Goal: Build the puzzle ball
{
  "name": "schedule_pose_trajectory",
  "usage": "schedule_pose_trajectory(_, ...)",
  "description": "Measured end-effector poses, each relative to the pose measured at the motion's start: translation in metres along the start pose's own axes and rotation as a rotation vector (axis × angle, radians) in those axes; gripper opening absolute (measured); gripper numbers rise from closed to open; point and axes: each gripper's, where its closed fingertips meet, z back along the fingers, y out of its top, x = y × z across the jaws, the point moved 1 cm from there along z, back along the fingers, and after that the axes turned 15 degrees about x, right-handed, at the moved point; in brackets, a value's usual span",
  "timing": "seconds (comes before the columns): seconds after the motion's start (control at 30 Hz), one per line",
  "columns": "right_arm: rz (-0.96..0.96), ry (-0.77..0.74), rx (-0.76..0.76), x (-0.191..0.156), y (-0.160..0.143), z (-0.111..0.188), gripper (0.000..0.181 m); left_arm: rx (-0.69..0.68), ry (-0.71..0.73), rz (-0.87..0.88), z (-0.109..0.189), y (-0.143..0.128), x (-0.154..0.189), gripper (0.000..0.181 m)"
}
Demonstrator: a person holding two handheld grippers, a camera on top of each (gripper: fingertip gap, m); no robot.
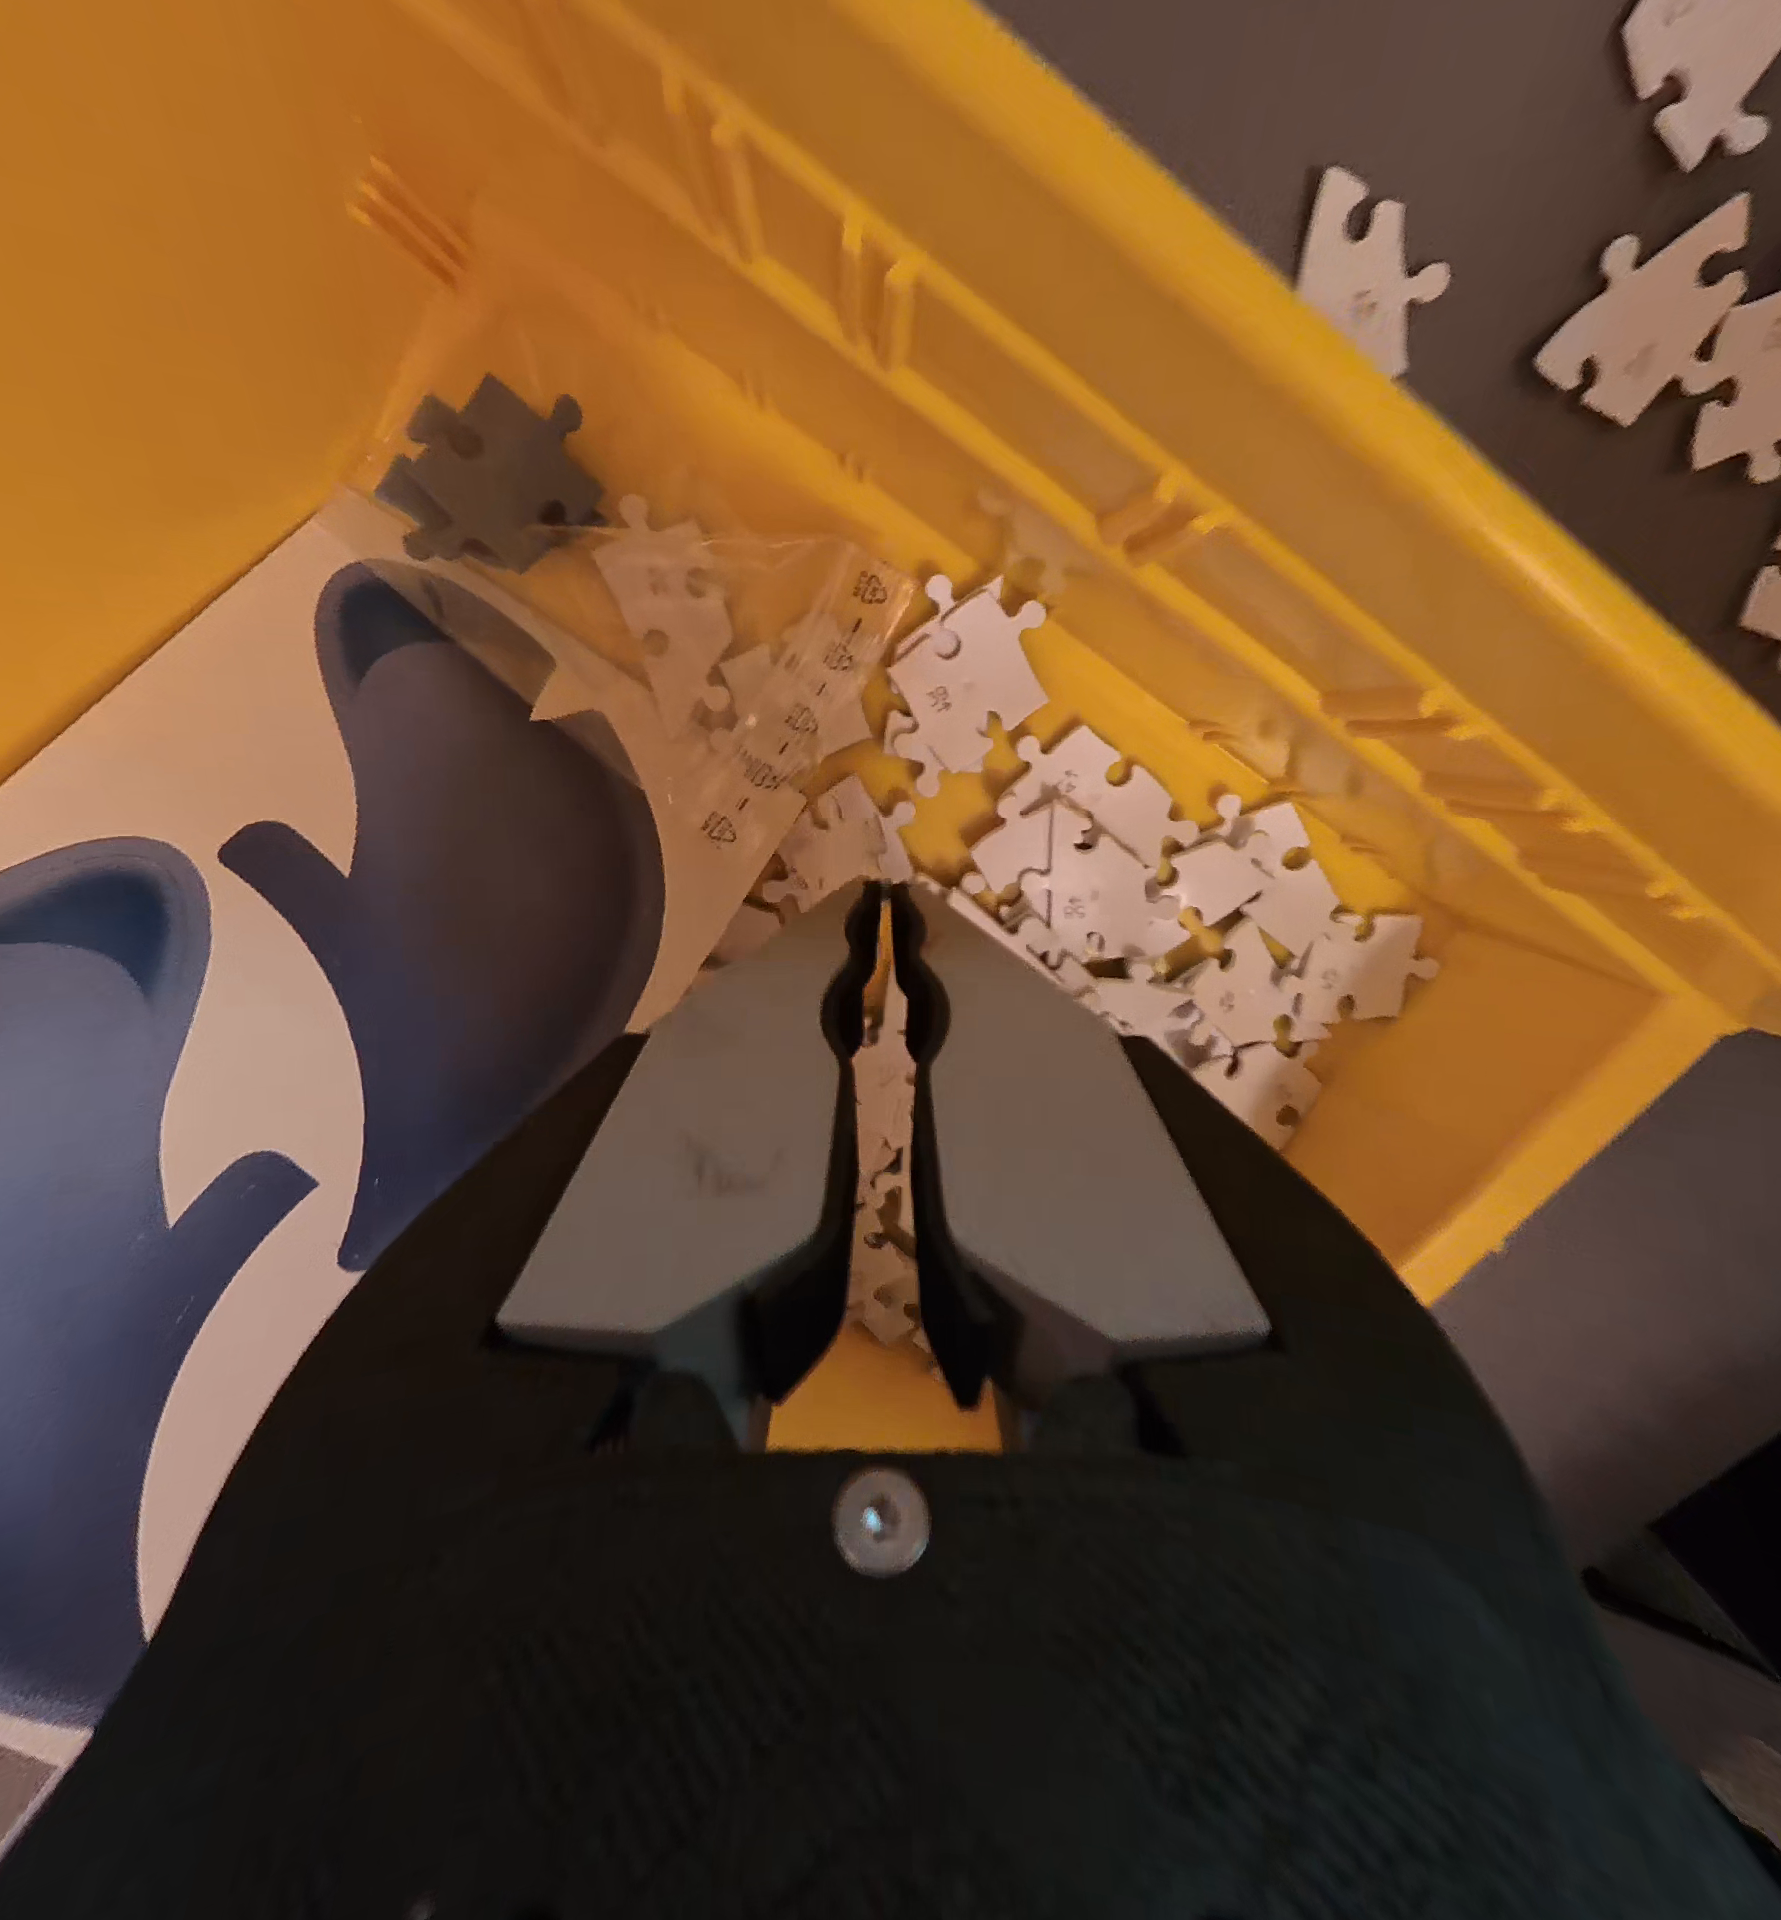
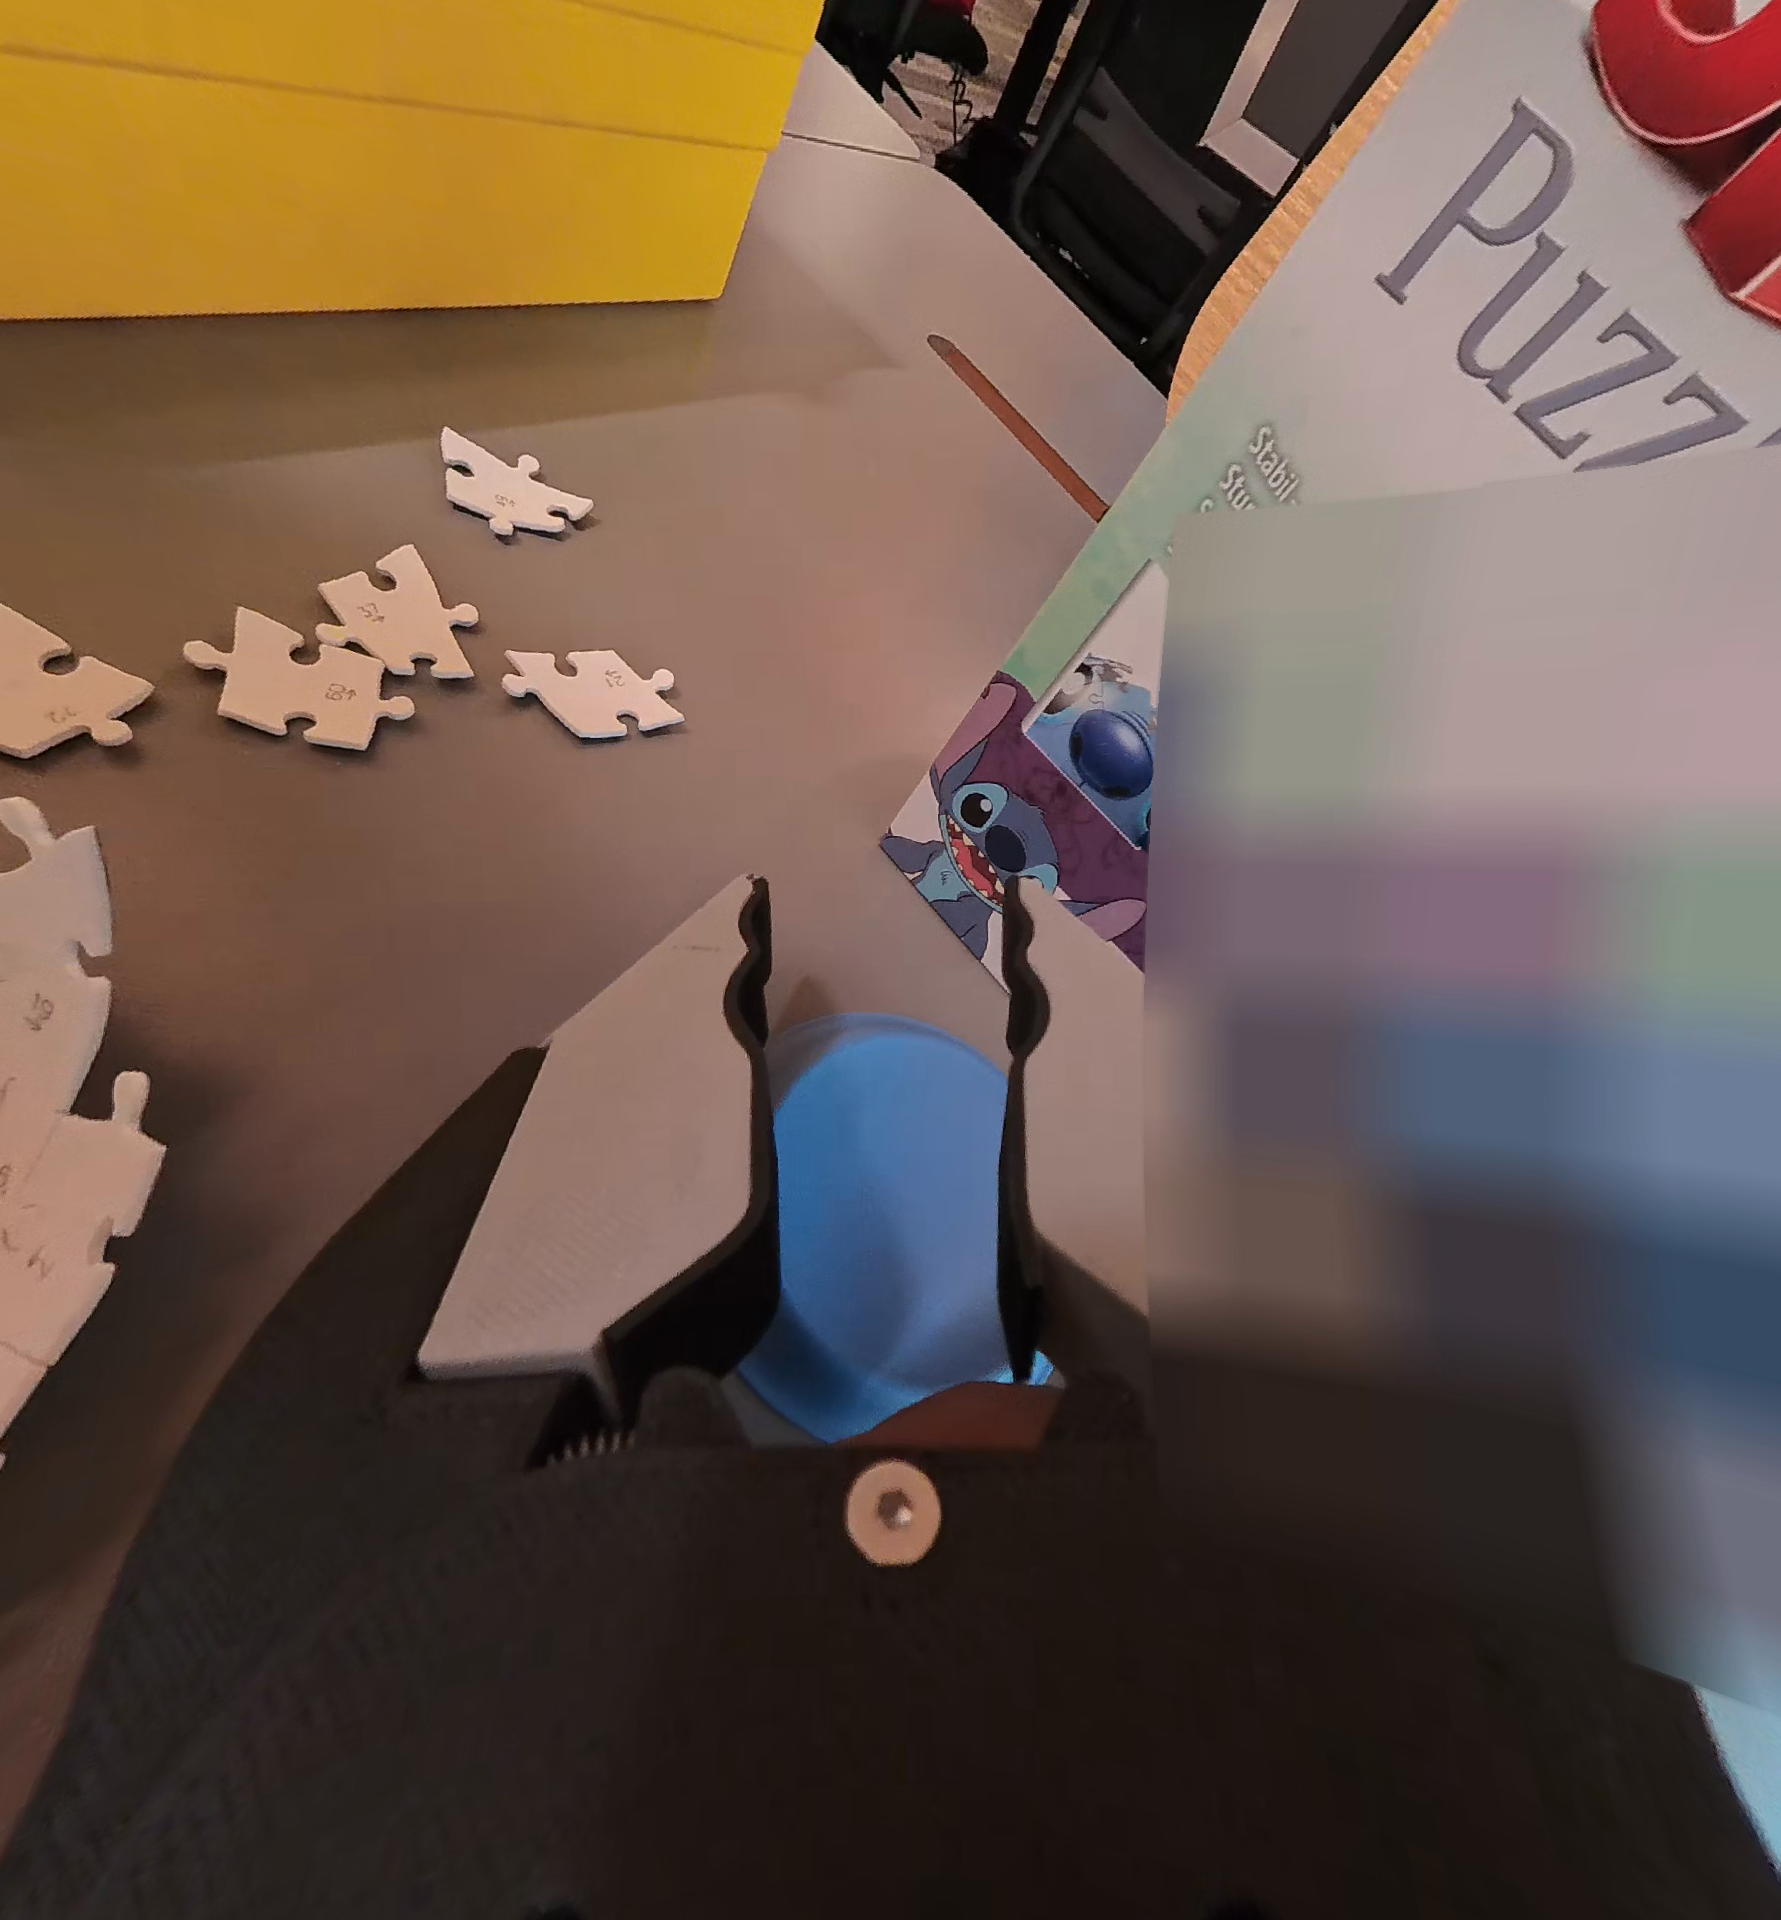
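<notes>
Left tongs (image 1: 884, 891) reach down into a yellow plastic crate (image 1: 1021, 343), tips pressed together among a heap of loose white curved puzzle pieces (image 1: 1125, 842) on the crate floor. Cannot tell whether a piece is pinched between the tips; they look clenched with only a hairline slit. Heap lies against the crate's ribbed long wall, running toward the crate corner on the right. A clear plastic bag with printed marks (image 1: 813, 696) lies beside the heap with more pieces inside. A dark grey puzzle piece (image 1: 496, 483) sits in the far inner corner. A white printed sheet with dark blue shapes (image 1: 242, 987) covers the left part of the crate floor. Outside the crate, more white pieces (image 1: 1696, 332) lie on the dark grey worktop (image 1: 1281, 125).

Right tongs (image 2: 886, 894) released, fingers parted, hovering over the worktop with a light blue rounded plastic part (image 2: 886, 1195) seen between them below; contact unclear. Five loose white pieces (image 2: 346, 644) lie scattered on the worktop toward the crate, two of them overlapping. A joined curved section of white puzzle pieces (image 2: 13, 1143), the started ball, sits at the picture's left edge. A printed cardboard puzzle box with a blue cartoon figure (image 2: 1333, 364) lies to the right, just beyond the right tongs' tips.
</notes>
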Motion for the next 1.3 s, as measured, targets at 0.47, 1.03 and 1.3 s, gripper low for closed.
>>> schedule_pose_trajectory(0.47, 0.004, -0.002, 0.003, 0.000, 0.001, 0.001, 0.041, -0.059, -0.153, -0.127, -0.017, -0.001, 0.052, 0.000)
schedule_pose_trajectory(1.03, 0.006, 0.001, 0.002, -0.001, 0.001, 0.001, 0.041, 0.030, -0.087, -0.043, -0.045, 0.016, 0.030, 0.024)
schedule_pose_trajectory(1.3, 0.008, -0.001, 0.002, 0.000, 0.001, 0.001, 0.041, 0.008, -0.033, -0.111, -0.046, 0.013, 0.024, 0.000)
